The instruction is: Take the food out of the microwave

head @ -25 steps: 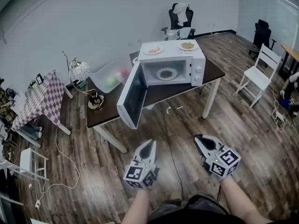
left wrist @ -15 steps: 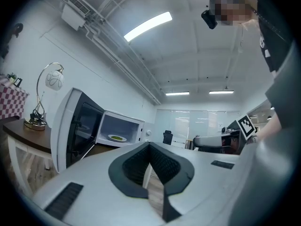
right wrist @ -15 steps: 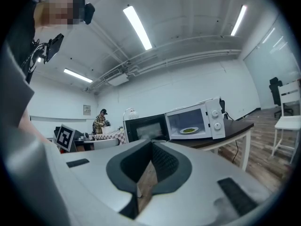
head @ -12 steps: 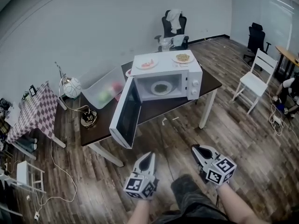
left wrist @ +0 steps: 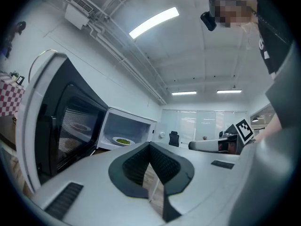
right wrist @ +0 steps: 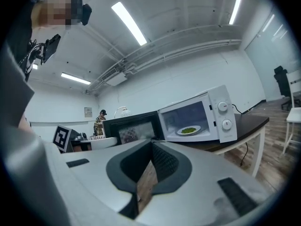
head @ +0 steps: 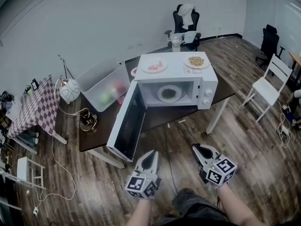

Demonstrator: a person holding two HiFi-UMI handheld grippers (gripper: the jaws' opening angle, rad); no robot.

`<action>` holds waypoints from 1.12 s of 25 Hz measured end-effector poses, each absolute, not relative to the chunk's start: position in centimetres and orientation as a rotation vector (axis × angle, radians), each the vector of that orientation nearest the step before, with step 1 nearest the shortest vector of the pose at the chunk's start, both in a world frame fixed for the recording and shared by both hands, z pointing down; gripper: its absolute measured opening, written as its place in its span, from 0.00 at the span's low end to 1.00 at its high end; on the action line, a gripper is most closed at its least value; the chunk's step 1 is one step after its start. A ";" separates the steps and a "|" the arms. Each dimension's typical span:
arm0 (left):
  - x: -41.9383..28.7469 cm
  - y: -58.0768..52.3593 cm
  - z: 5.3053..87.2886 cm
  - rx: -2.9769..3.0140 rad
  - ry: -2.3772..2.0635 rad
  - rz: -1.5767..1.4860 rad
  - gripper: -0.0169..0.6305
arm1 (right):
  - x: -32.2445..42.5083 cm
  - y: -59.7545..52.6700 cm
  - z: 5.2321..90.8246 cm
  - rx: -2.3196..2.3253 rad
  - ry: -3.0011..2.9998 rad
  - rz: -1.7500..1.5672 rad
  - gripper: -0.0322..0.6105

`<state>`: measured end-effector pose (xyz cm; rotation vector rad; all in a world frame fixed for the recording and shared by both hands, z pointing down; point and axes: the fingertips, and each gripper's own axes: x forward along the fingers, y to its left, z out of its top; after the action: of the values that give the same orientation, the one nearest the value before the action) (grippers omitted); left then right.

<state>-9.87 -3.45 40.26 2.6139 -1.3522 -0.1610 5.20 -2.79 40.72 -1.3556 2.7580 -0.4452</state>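
Left tool (head: pixel 151 152) and right tool (head: pixel 197 147) hover closed and empty at lower centre. The plate of food (head: pixel 168 93) sits inside the open-doored microwave (head: pixel 176 73) on the desk (head: pixel 98 127), centre frame, well apart from both.

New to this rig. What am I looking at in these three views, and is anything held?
No robot: a person holds a two-jaw gripper in each hand. The head view looks down from a camera on the person's head at the left gripper and right gripper. The other two views come from cameras riding on each gripper, looking along its jaws. Both pairs of jaws are shut, holding nothing. Ahead, a dark table carries a white microwave, its door open, with a plate of green food inside. A pink-food plate and a yellow-food plate sit on top.
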 end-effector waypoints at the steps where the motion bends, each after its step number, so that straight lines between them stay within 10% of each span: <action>1: -9.6 -4.3 40.4 2.610 -1.353 -0.158 0.03 | 5.4 -3.7 41.0 -1.357 2.759 -0.453 0.05; 28: -5.4 -17.6 43.4 2.523 -1.445 -0.100 0.03 | 7.3 -18.0 46.1 -1.199 2.969 -0.470 0.06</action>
<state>-5.39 -17.64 43.42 2.5226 -1.4454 -0.1004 7.32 -18.01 46.11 -1.1995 2.9692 -0.4699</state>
